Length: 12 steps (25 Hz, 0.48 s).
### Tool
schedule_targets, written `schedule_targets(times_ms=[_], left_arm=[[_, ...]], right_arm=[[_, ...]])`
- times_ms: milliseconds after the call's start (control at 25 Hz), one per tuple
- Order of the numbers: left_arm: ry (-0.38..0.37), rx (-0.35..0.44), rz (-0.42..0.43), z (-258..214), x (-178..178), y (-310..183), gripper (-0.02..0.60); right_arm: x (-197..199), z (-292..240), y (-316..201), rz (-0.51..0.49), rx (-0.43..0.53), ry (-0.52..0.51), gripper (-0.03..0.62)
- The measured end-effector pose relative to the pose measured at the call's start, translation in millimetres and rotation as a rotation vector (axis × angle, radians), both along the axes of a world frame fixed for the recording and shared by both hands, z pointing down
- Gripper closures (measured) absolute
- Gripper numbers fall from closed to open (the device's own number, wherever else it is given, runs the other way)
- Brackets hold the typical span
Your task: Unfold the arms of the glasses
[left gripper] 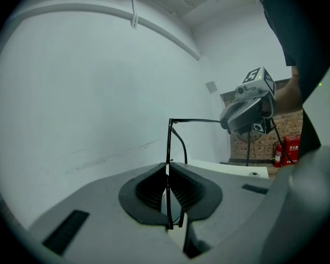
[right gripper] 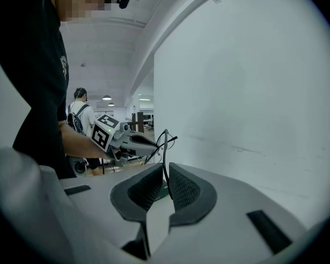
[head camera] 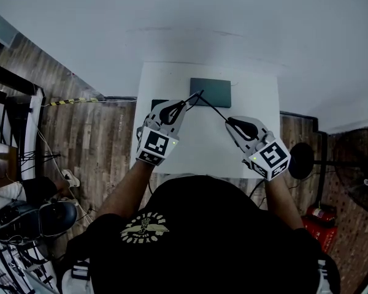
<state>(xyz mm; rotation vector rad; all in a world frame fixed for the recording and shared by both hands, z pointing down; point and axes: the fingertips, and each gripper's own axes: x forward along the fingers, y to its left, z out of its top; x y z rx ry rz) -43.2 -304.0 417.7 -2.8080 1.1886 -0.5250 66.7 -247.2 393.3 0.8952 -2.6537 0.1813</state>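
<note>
2 clamps share 1 thin pair of glasses [head camera: 210,106], held in the air over the white table [head camera: 208,152]. The left gripper [head camera: 185,103] is clenched on the front frame, which sits edge-on between its pads, and the right gripper [head camera: 230,122] is pinched on the tip of 1 arm, already swung well out. I'd worry about that hinge: pull past its stop and it bends or snaps. If either pinch slipped, the glasses would drop to the table, near the dark case [head camera: 211,91].
</note>
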Motion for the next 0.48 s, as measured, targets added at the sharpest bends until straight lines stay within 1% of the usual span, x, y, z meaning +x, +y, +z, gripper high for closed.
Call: schedule_targets(times_ms=[120, 240, 360, 480], left_arm=[[0.036, -0.026, -0.051, 12, -15, -8, 0.56], [0.075, -0.05, -0.108, 15, -32, -16, 0.559], [0.13, -0.063, -0.14, 11, -41, -23, 0.558], [0.19, -0.065, -0.138, 0, -41, -27, 0.559]], right_arm=[[3, -6, -3, 0.037, 0.009, -0.038, 0.555], [12, -10, -4, 0.069, 0.029, -0.054, 0.546], [8, -10, 2, 0.047, 0.03, -0.075, 0.548], [-8, -2, 9, 0.012, 0.007, -0.096, 0.548]])
